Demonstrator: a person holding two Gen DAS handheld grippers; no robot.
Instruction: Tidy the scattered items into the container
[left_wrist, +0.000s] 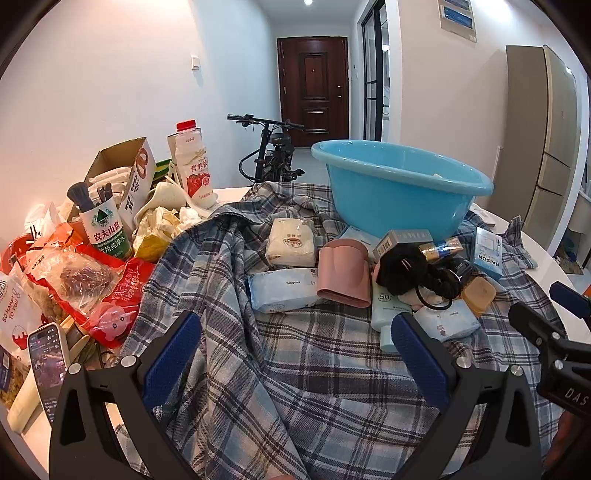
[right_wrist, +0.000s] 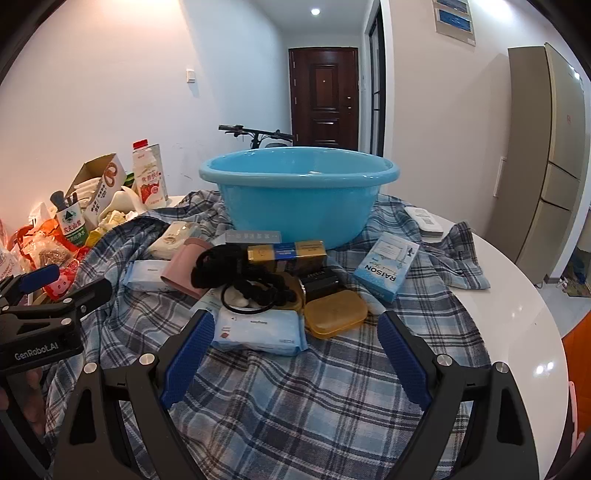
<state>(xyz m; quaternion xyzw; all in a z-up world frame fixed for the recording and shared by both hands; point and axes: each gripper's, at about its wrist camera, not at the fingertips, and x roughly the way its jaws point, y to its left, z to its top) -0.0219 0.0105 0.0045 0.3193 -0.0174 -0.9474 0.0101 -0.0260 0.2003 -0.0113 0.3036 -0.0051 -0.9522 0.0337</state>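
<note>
A: From the left wrist view, where is there room to move?

B: Between the left gripper (left_wrist: 295, 354) and the pile lies a bare stretch of plaid cloth (left_wrist: 314, 369). Left of it the worktop (left_wrist: 229, 192) is crowded: a snack bag (left_wrist: 74, 280), a phone (left_wrist: 48, 365), a green-label bottle (left_wrist: 107, 229). The blue basin (left_wrist: 399, 192) stands behind the scattered things, with a pink cup (left_wrist: 345, 271) on its side and a wipes pack (left_wrist: 282, 290) in front of it. The jaws are spread, nothing between them.

A: And the right wrist view?

B: The right gripper (right_wrist: 295, 347) hangs over the cloth's near part, jaws spread wide and empty. Just ahead lie a second wipes pack (right_wrist: 258, 330) and an amber soap case (right_wrist: 334, 312), touching each other. A black hair tie bundle (right_wrist: 243, 273) and a gold box (right_wrist: 286, 253) sit behind, near the basin's wall. A RAISON box (right_wrist: 388, 267) lies apart to the right. Bare white worktop curves round the right edge, where a white remote (right_wrist: 424, 219) rests. The left gripper shows at the left margin.
</note>
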